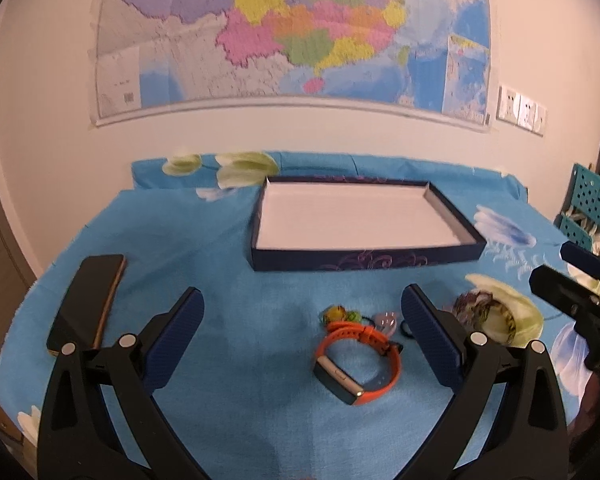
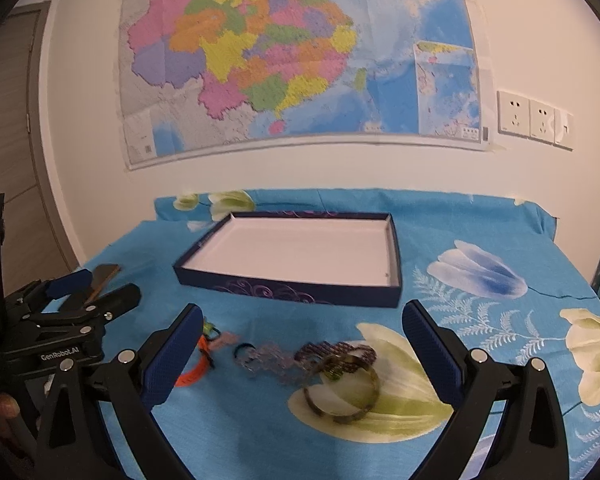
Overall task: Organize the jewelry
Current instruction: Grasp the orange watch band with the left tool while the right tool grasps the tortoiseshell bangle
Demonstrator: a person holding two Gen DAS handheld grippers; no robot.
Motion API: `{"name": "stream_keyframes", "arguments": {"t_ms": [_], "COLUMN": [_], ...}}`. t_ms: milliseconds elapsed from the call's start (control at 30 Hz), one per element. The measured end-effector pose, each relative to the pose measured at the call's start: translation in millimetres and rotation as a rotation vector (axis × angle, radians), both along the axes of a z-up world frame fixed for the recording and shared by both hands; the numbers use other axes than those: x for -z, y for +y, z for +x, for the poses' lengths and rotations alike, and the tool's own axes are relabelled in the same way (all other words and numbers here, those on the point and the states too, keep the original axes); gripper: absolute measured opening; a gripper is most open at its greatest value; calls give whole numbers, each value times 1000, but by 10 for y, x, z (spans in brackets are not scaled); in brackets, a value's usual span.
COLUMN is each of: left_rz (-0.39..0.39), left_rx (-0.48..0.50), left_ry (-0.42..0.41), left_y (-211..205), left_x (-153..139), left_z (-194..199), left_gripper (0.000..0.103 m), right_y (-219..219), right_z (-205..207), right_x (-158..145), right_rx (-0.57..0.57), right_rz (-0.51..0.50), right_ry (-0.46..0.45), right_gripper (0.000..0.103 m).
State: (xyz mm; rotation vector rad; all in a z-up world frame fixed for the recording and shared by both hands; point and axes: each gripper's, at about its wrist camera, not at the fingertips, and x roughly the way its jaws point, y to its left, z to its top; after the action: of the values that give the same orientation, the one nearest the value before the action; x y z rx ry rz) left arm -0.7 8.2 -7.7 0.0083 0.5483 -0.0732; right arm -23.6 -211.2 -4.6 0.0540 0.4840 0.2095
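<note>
Orange rubber watch band (image 1: 360, 360) looped; mottled rigid bangle (image 2: 342, 390); shallow rectangular box (image 1: 364, 256)

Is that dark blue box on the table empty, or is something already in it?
Empty. The box shows only its bare white floor in both views; the watch and bangle lie outside it on the cloth.

A large multicoloured paper wall map (image 1: 292, 36) hangs on the white wall, well beyond the jaws and above them in both views. A row of white plastic wall sockets (image 2: 534, 120) sits to the right of the map's lower corner, up and right of the right-hand jaw. A dark, flat rectangular phone with a tan edge (image 1: 88, 300) lies on the bright blue flower-printed tablecloth (image 1: 220, 240), just outside the left-hand jaw. A teal perforated plastic basket (image 1: 590, 196) stands far right, beyond the jaws. A grey door frame (image 2: 40, 120) rises far left.
</note>
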Motion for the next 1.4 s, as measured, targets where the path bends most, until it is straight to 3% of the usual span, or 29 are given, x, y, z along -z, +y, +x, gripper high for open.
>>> {"name": "stream_keyframes", "arguments": {"t_ms": [233,300,433,600,667,867,1000,1233,1400], "left_rz": [13,6,12,46,54,24,-2,67,72], "left_rx": [85,114,138,178,203,259,270,291,303], "left_ry": [125,159,187,191,203,287,329,339,334], "left_y": [-62,-79,-91,-116,-131,-146,-126,-189,-203], "left_x": [310,381,448,446,446,540,597,614,601], "left_z": [144,192,283,360,395,454,384,345,353], "left_gripper": [97,92,85,69,63,29,27,34,19], "right_y": [-191,-235,-313,-380,-388,-403,-415,-413,-411], "right_z": [156,180,237,306,321,352,368,415,434], "right_x": [314,388,524,679,716,743,744,733,732], "right_rx": [33,39,28,11,12,15,12,0,-1], "right_rz": [-26,-53,-45,28,37,36,5,-35,-59], "right_ry": [191,239,298,349,362,371,372,376,366], "right_gripper": [96,94,80,55,49,26,14,14,6]}}
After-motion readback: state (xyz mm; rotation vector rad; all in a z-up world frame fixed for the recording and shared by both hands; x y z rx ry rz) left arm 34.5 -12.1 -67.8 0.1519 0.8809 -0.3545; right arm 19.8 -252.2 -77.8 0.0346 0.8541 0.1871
